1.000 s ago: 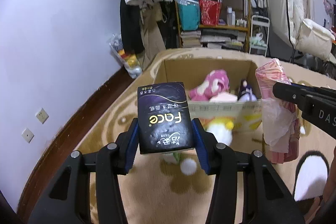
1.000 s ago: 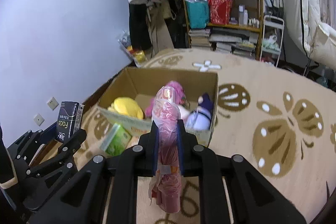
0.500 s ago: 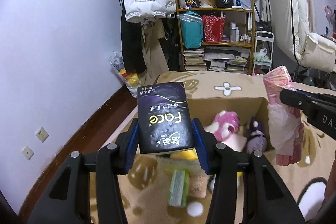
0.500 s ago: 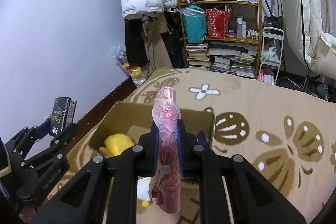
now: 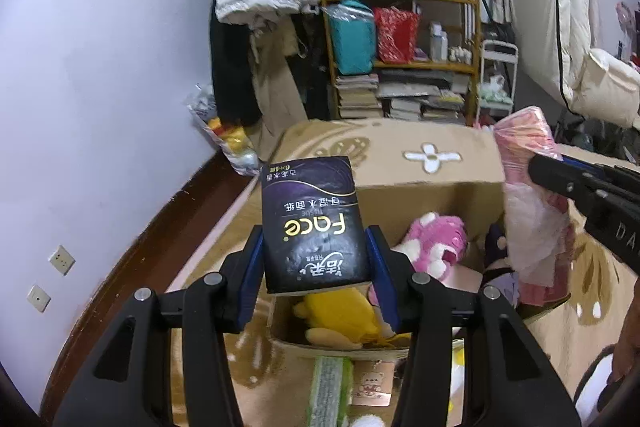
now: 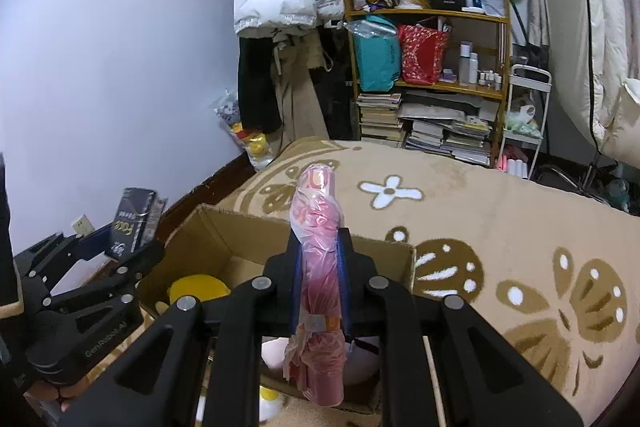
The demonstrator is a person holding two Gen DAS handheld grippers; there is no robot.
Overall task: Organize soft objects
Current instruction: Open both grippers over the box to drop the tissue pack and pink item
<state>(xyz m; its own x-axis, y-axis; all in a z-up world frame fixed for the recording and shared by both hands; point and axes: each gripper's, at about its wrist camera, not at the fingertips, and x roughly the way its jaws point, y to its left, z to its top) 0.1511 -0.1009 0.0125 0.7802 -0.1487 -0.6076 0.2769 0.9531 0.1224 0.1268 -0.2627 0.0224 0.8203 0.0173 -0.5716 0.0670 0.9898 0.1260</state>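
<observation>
Both grippers moved over the cardboard box [image 5: 432,195], tilted downward, left gripper [image 5: 316,259] clamping tissue pack [image 5: 314,223], right gripper [image 6: 320,279] clamping pink bag [image 6: 320,267]

Two close wrist views — shared cardboard box [image 5: 432,199] below

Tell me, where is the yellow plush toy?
In the left wrist view, the yellow plush toy lies inside the cardboard box, at its near corner beside the pink plush.

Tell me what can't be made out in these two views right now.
- Box bottom, left wrist view: covered by toys and the tissue pack.
- Contents of the pink bag, both views: wrinkled plastic blurs them.
- Purple toy, left wrist view: mostly behind the bag.
- Green pack on the rug: label unreadable, partly behind the left gripper.
</observation>
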